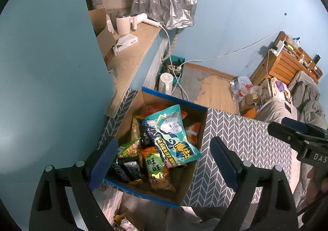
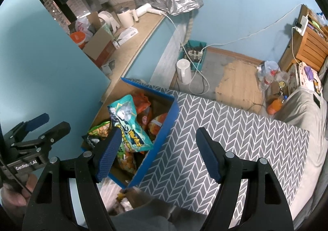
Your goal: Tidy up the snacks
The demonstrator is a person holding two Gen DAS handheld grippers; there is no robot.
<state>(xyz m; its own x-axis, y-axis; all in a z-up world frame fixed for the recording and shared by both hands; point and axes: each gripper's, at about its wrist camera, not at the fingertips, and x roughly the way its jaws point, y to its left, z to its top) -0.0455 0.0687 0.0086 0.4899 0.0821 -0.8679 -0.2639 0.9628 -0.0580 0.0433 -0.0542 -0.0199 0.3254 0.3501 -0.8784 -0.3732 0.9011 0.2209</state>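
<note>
A blue-rimmed cardboard box [image 1: 196, 128] sits on a table with a grey chevron cloth [image 1: 242, 142] and holds several snack bags. A teal snack bag [image 1: 174, 134] lies on top of the pile; green [image 1: 155, 166], black [image 1: 129, 167] and orange bags lie under it. My left gripper [image 1: 163, 166] is open and empty, above the box's near end. My right gripper [image 2: 156, 155] is open and empty, above the cloth just right of the box [image 2: 164, 134]. The teal bag [image 2: 129, 126] shows in the right wrist view too.
A blue wall panel [image 1: 51, 77] stands left of the box. A wooden counter [image 1: 133, 56] behind holds a mug, a hair dryer and boxes. A white kettle [image 1: 166, 84] and a power strip sit on the floor. A bed [image 1: 287, 112] and a wooden shelf [image 1: 285, 60] lie right.
</note>
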